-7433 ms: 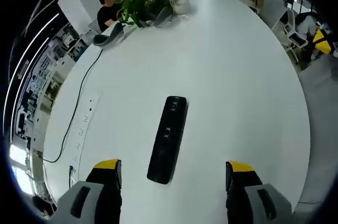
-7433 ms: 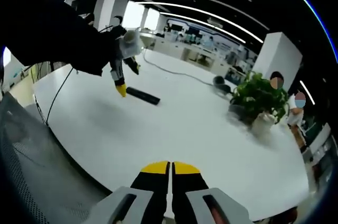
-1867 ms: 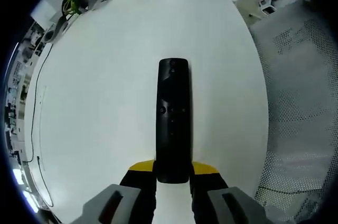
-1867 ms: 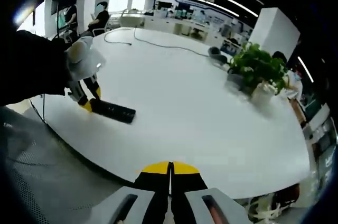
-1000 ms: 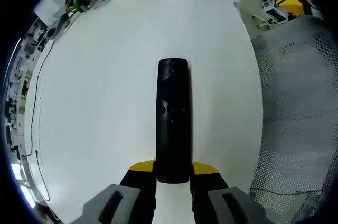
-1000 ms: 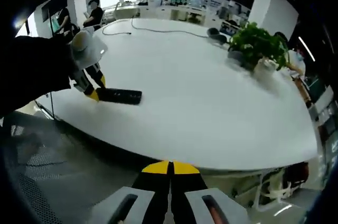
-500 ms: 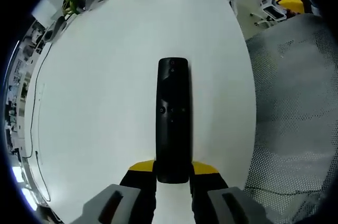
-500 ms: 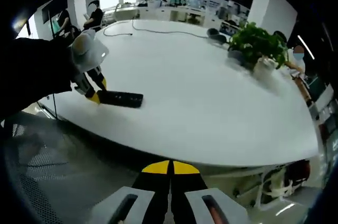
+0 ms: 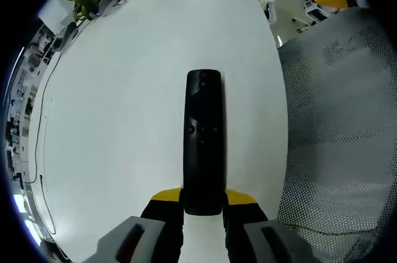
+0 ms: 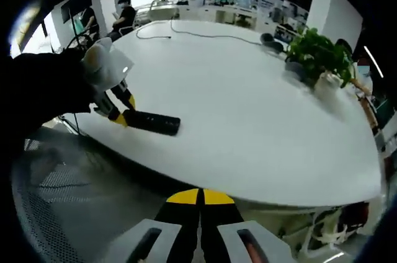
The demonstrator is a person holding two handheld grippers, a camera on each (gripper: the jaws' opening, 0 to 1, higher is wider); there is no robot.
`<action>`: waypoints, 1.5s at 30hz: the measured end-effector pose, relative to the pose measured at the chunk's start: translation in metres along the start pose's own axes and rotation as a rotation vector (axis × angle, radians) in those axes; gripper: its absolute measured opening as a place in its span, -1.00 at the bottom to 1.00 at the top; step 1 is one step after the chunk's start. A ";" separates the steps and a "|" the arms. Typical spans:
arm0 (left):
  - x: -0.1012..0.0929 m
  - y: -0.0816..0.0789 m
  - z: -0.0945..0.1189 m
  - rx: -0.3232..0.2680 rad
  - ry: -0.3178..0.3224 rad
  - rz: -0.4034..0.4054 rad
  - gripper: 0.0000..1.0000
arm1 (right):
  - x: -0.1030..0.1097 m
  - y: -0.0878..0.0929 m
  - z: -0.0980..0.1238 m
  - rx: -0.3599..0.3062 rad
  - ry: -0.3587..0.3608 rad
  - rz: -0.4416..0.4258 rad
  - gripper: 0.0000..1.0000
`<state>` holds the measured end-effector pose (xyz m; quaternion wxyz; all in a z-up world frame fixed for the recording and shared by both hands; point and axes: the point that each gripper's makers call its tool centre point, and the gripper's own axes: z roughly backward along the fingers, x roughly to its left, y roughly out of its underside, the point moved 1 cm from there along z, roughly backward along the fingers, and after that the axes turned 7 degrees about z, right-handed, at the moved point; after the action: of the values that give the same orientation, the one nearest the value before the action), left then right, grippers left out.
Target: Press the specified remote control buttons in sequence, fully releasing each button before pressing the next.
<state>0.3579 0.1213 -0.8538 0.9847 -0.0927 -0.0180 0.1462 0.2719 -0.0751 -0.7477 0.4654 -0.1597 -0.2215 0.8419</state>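
Observation:
A long black remote (image 9: 203, 139) points away from me over the white table (image 9: 124, 102), buttons facing up. My left gripper (image 9: 203, 198) is shut on its near end, one yellow-tipped finger on each side. In the right gripper view the same remote (image 10: 155, 123) lies level near the table's front-left edge, with the left gripper (image 10: 121, 114) clamped on its end below a dark sleeve (image 10: 37, 89). Whether the remote touches the tabletop I cannot tell. My right gripper (image 10: 200, 198) hangs off the table's near edge, shut with nothing in it.
A potted plant (image 10: 319, 55) stands at the far side of the table (image 10: 248, 102), and a black cable (image 10: 186, 33) runs across its back. A grey mesh surface (image 9: 335, 120) lies past the table's edge. People sit in the background (image 10: 124, 12).
Seven seconds ago the remote lay free between the open left jaws; now they are shut on its end. Over the last second both views shifted slightly and the grip is unchanged.

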 end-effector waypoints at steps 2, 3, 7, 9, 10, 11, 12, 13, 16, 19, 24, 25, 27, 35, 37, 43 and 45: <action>-0.002 0.000 0.000 -0.006 0.002 -0.001 -0.54 | 0.009 -0.009 -0.001 0.016 -0.081 0.031 -1.00; -0.003 0.000 0.000 -0.009 0.001 0.002 -0.54 | 0.010 -0.016 -0.002 0.012 -0.091 0.020 -1.00; -0.010 0.002 0.001 -0.021 0.002 0.008 -0.54 | 0.014 -0.040 -0.004 -0.021 -0.142 0.020 -1.00; -0.015 0.003 0.001 -0.025 0.001 0.011 -0.54 | 0.015 -0.049 -0.007 -0.022 -0.157 0.017 -1.00; -0.017 0.003 0.001 -0.026 0.001 0.011 -0.54 | 0.017 -0.055 -0.010 -0.026 -0.170 0.019 -1.00; -0.020 0.004 0.001 -0.030 0.002 0.006 -0.54 | 0.019 -0.060 -0.013 -0.023 -0.184 0.015 -1.00; -0.023 0.005 0.001 -0.032 0.002 0.002 -0.54 | 0.021 -0.063 -0.014 -0.024 -0.197 0.012 -1.00; -0.027 0.006 0.001 -0.031 0.002 -0.001 -0.54 | 0.023 -0.066 -0.016 -0.025 -0.209 0.010 -1.00; -0.034 0.007 0.001 -0.034 0.004 -0.015 -0.54 | 0.028 -0.074 -0.025 -0.007 -0.236 0.012 -1.00; -0.036 0.008 0.002 -0.051 0.002 0.015 -0.54 | 0.031 -0.077 -0.038 0.028 -0.253 0.025 -1.00; -0.040 0.010 0.002 -0.097 0.006 0.062 -0.54 | 0.039 -0.076 -0.062 0.116 -0.305 0.050 -1.00; -0.042 0.010 0.002 -0.103 0.005 0.071 -0.54 | 0.043 -0.074 -0.068 0.136 -0.324 0.052 -1.00; -0.045 0.009 0.002 -0.114 0.000 0.087 -0.54 | 0.049 -0.071 -0.076 0.154 -0.349 0.052 -1.00; -0.062 0.007 0.002 -0.191 -0.002 0.143 -0.54 | 0.054 -0.058 -0.104 0.223 -0.378 0.082 -1.00; -0.062 0.007 0.002 -0.216 -0.002 0.158 -0.54 | 0.057 -0.054 -0.110 0.252 -0.387 0.074 -1.00; -0.064 0.007 0.004 -0.308 0.002 0.192 -0.54 | 0.050 -0.043 -0.118 0.306 -0.369 0.017 -1.00; -0.064 0.008 0.004 -0.322 0.001 0.194 -0.54 | 0.046 -0.041 -0.119 0.310 -0.365 0.005 -1.00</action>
<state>0.2945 0.1105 -0.8519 0.9384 -0.2508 -0.0314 0.2357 0.3342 0.0101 -0.8308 0.4347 0.0679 -0.1694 0.8819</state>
